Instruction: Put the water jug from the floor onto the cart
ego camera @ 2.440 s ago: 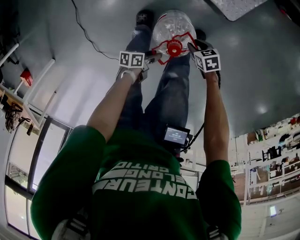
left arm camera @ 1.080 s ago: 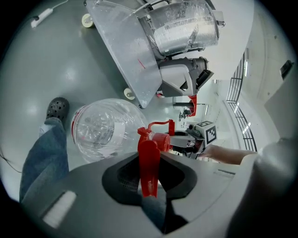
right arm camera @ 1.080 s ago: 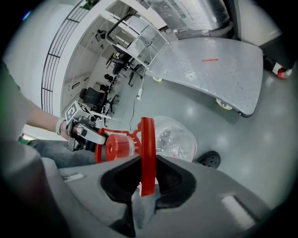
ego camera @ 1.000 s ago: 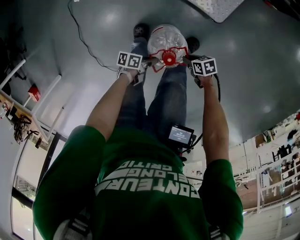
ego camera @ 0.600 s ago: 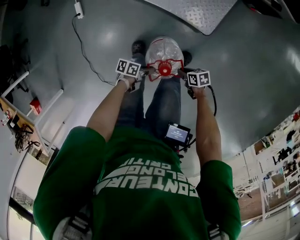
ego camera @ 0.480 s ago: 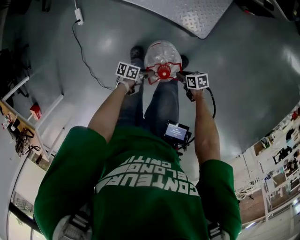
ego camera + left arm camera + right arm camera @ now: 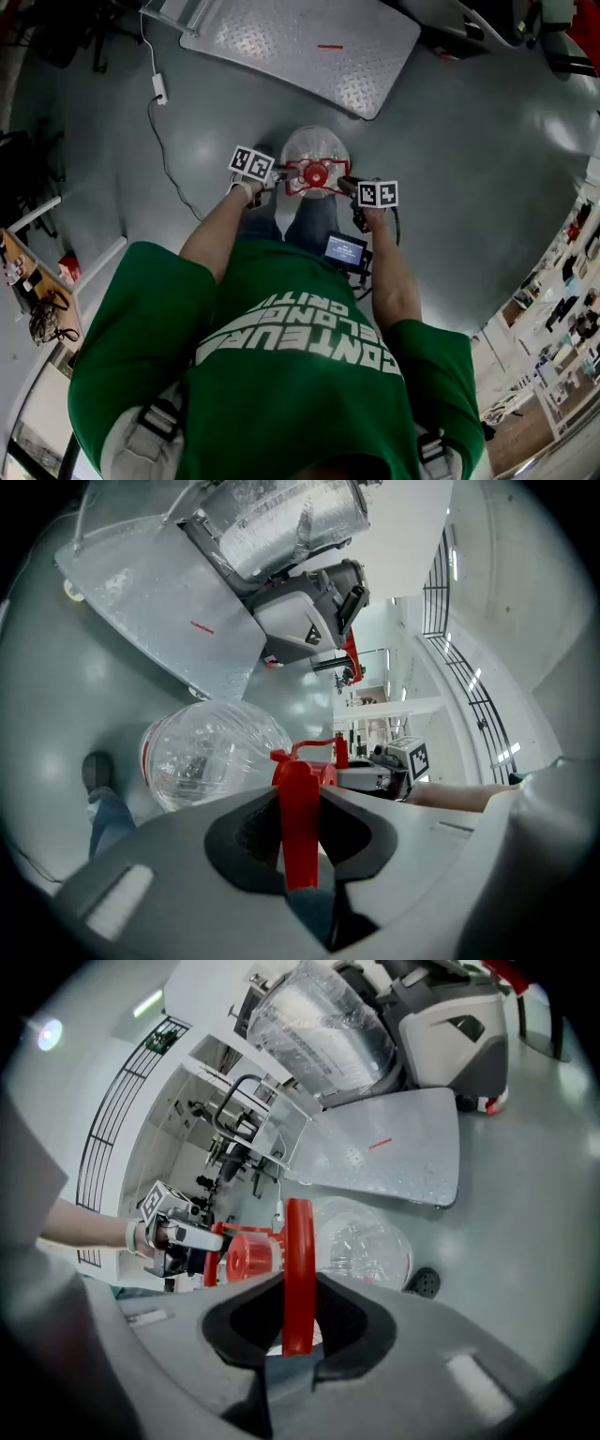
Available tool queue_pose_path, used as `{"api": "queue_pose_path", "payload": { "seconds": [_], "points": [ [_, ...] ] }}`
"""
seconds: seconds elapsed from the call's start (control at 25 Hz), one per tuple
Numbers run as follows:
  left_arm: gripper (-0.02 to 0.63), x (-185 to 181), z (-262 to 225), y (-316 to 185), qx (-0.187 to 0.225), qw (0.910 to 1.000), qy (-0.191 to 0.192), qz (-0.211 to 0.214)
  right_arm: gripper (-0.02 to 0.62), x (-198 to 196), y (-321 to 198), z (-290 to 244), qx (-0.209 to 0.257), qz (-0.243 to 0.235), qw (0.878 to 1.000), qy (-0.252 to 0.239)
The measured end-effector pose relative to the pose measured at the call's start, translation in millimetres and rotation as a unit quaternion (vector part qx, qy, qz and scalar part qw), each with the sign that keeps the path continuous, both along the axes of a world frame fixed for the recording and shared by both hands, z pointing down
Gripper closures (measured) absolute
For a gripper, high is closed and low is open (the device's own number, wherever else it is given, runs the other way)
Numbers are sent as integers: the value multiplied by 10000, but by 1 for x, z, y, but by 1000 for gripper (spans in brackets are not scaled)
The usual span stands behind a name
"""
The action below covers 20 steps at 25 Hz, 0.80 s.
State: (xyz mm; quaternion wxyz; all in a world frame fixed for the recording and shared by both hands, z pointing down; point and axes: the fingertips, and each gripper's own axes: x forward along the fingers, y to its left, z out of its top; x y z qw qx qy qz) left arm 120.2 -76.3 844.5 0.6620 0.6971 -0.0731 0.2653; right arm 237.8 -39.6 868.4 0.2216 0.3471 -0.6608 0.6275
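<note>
**As the water jug comes up off the floor, the cart swings into view**

Where the water jug [image 7: 314, 150] sat low between the person's shoes a moment ago, it now hangs from its red carry handle [image 7: 316, 174], and the person stands much straighter above it. The left tool [image 7: 278, 178] is clamped on the handle's bar at the jug's left. The right tool [image 7: 345, 184] is clamped on the matching bar at the jug's right. In each gripper view a red strip is pinched flat between the dark pads. The neck points up at the head camera, so the clear body hangs straight down below the handle.

The other change lies beyond the jug. A grey checker-plate deck [image 7: 309, 47], which I take for the cart, was only a corner at the frame's edge earlier and now shows almost whole. It looks bare on the side nearest the jug.

The lift therefore seems well begun, and the carry across to the deck is still to come. With the whole load hanging on two thin plastic bars, the likely trouble is one side slipping or the jug swinging, so both grips need to stay even.
</note>
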Motion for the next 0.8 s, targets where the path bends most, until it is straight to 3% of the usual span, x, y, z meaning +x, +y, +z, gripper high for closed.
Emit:
{"api": "queue_pose_path", "payload": {
  "seconds": [0.12, 0.28, 0.48, 0.8],
  "points": [
    [528, 6, -16, -2, 146, 9994, 1, 312, 535, 2, 9, -12, -48, 327, 9994, -112],
    [528, 12, -34, 2, 232, 9977, 39, 629, 534, 11, 8, -26, 121, 33, 9999, -31],
    [528, 33, -44, -21, 251, 9988, 94, 399, 531, 32, -27, -38, 354, -200, 9992, -24],
    [528, 47, -55, -40, 521, 9973, -136, 490, 531, 43, -44, -39, 460, -222, 9983, -263]
  ]
}}
